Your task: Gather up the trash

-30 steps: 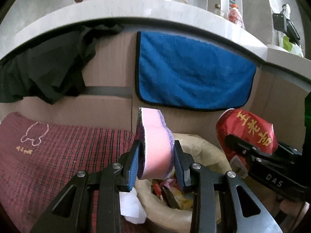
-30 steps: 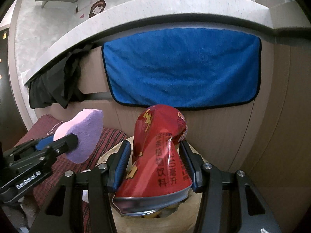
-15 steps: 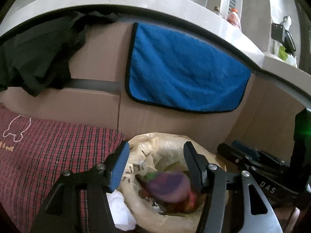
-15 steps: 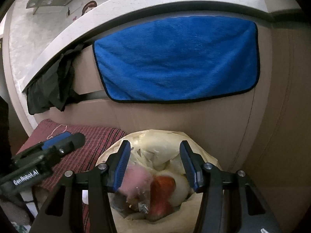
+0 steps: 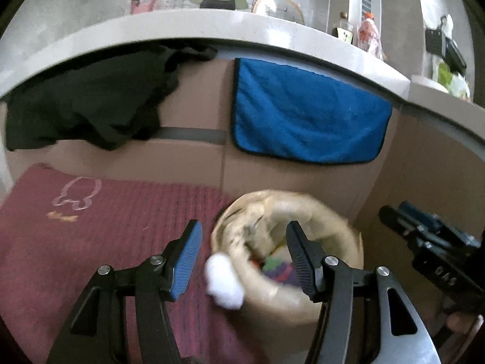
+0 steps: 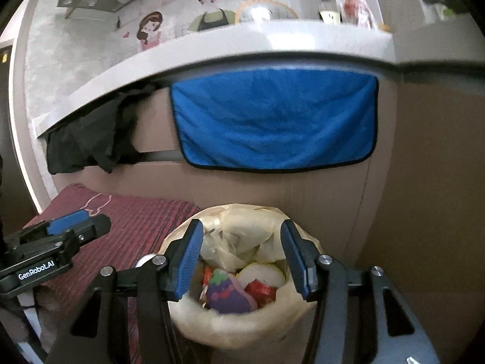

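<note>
— Trash is seen inside the lined bin (image 6: 242, 327): a purple sponge (image 6: 227, 295) and a red can (image 6: 260, 291) are lying on the pile.

— And the claws?

— Nothing is held. The left gripper (image 5: 242, 257) is spread wide and empty beside the bin rim; the right gripper (image 6: 241, 257) is likewise open above the bin.

— What is left to be done?

— A white wad (image 5: 224, 282) is seen on the red mat (image 5: 91, 242), just beside the bin. It would probably be collected next, though that is only judged.
</note>
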`<action>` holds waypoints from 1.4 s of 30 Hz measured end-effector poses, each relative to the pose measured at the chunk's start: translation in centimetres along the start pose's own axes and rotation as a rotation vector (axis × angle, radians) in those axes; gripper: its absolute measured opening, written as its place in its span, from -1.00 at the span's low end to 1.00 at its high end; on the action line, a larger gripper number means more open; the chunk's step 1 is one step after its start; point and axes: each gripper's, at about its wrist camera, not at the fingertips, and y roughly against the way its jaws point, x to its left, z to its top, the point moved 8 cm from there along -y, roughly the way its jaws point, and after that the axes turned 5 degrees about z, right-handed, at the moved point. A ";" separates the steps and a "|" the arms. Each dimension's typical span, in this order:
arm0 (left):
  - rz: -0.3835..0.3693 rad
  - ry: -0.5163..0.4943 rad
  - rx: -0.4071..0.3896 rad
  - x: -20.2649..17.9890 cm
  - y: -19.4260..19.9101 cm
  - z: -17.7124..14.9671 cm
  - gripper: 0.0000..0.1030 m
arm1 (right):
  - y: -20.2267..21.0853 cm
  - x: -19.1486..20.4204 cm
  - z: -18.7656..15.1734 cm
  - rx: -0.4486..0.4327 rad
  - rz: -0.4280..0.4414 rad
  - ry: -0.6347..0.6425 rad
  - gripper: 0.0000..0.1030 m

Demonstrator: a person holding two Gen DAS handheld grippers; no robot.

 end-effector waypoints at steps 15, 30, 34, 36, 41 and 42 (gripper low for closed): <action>0.112 0.013 -0.133 0.1 17.0 -5.2 0.13 | 11.1 7.8 -6.2 0.038 0.108 0.040 -0.02; 0.279 -0.067 -0.054 2.2 20.2 -9.5 0.13 | 16.3 10.2 -9.2 -0.022 0.042 0.065 -0.02; 0.305 -0.048 -0.051 3.1 20.3 -9.4 0.13 | 17.0 10.2 -8.7 -0.049 0.027 0.062 -0.02; 0.316 -0.045 -0.056 3.3 20.5 -9.3 0.13 | 17.2 10.3 -8.6 -0.055 0.025 0.064 -0.02; 0.309 -0.043 -0.070 3.2 20.8 -9.1 0.13 | 17.4 10.4 -8.5 -0.057 0.033 0.055 -0.02; 0.308 -0.043 -0.069 3.2 20.8 -9.1 0.13 | 17.4 10.4 -8.5 -0.057 0.032 0.054 -0.02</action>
